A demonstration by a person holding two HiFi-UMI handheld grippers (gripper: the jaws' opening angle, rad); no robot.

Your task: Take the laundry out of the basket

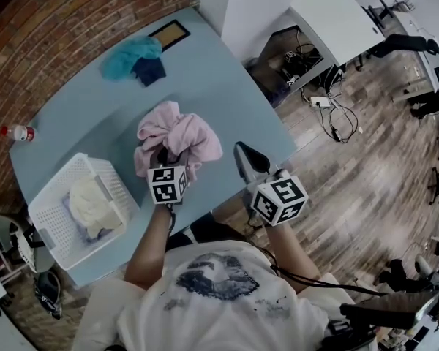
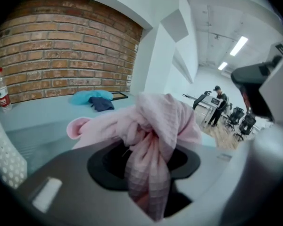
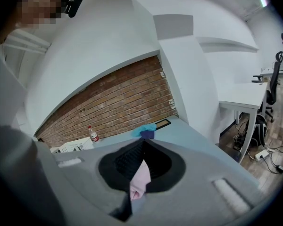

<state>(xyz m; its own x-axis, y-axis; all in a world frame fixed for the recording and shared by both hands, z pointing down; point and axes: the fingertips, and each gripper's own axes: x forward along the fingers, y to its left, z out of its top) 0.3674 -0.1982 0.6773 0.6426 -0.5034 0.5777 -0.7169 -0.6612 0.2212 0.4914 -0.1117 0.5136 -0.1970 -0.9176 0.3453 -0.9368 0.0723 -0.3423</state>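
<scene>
Brick wall behind, blue table (image 1: 227, 86) up front. I had the pink garment (image 1: 177, 139) out of the basket (image 1: 55, 196), bunched just right of it. My left hand-held gripper (image 2: 148, 171) was clamped on a thick twist, while the right hand-held gripper (image 3: 140, 175) was closed on only a thin corner. I reckon that corner could've slipped and dumped all the weight on one side. Cream laundry (image 1: 91, 207) sat inside the basket.
</scene>
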